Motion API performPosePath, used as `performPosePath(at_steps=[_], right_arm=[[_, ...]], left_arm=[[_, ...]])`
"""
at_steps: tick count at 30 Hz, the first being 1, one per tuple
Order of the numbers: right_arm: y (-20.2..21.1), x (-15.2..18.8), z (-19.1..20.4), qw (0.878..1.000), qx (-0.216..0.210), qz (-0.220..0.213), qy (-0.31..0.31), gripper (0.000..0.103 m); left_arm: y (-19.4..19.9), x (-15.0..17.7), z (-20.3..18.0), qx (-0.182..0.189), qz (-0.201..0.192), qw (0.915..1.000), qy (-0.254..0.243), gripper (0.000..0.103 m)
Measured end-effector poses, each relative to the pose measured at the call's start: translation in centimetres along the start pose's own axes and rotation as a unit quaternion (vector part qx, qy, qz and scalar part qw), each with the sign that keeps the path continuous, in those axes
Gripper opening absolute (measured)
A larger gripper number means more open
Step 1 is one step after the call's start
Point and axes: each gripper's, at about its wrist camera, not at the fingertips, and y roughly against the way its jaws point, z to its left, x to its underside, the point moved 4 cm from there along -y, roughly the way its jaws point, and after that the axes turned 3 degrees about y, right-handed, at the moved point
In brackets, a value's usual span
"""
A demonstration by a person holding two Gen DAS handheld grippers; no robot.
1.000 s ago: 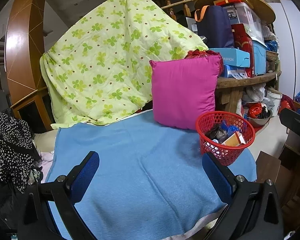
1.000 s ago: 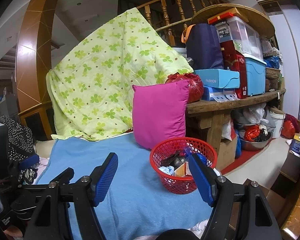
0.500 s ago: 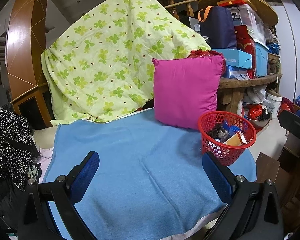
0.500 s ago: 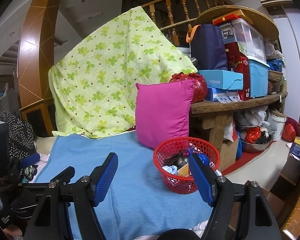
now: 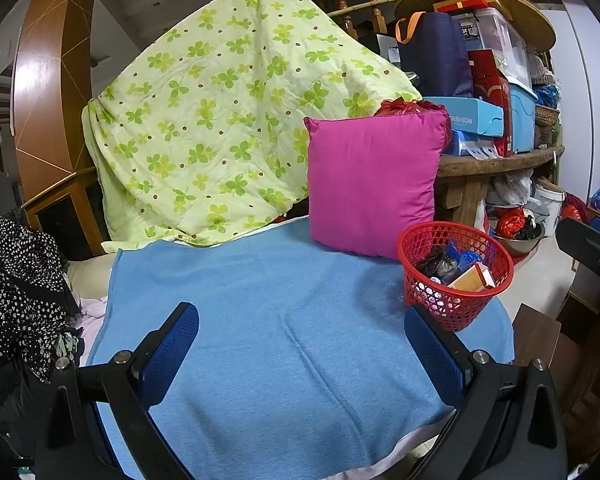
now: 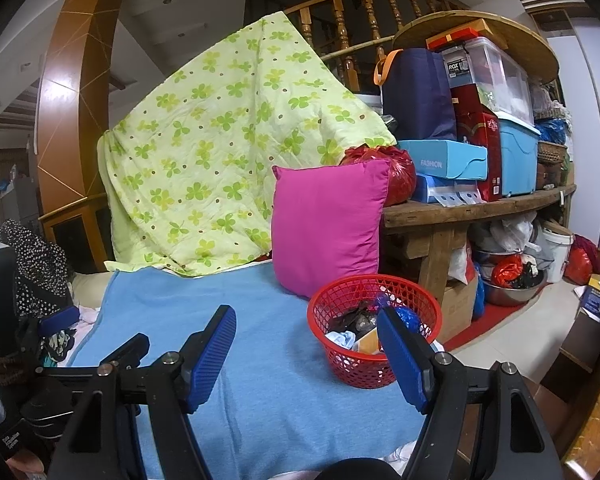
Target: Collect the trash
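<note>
Both views have crept slightly closer to the blue blanket (image 5: 284, 320) since a second ago. Left gripper (image 5: 300, 352) and right gripper (image 6: 306, 352) hang wide open, holding nothing. A red basket (image 6: 340, 364) of trash (image 5: 448, 268) sits at the blanket's right edge, beside the pink pillow (image 5: 372, 184).

"fashion" on blue box (image 6: 444, 160); "rox" on clear bin (image 6: 482, 70).

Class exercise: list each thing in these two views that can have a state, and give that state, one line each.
Left claw: open, empty.
Right claw: open, empty.
Basket: upright on the towel, trash inside.
Towel: spread flat.
Pillow: standing on edge.
Quilt: draped over something hidden.
</note>
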Motion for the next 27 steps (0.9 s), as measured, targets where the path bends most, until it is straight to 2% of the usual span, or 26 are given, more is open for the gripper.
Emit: performPosePath(at_steps=[27], right_arm=[[-2.4,0.7,-0.9,1.000,0.014,0.016,-0.008,0.076]], left_arm=[[-3.4,-0.1,-1.2,0.008,0.018,0.9998,-0.004,0.102]])
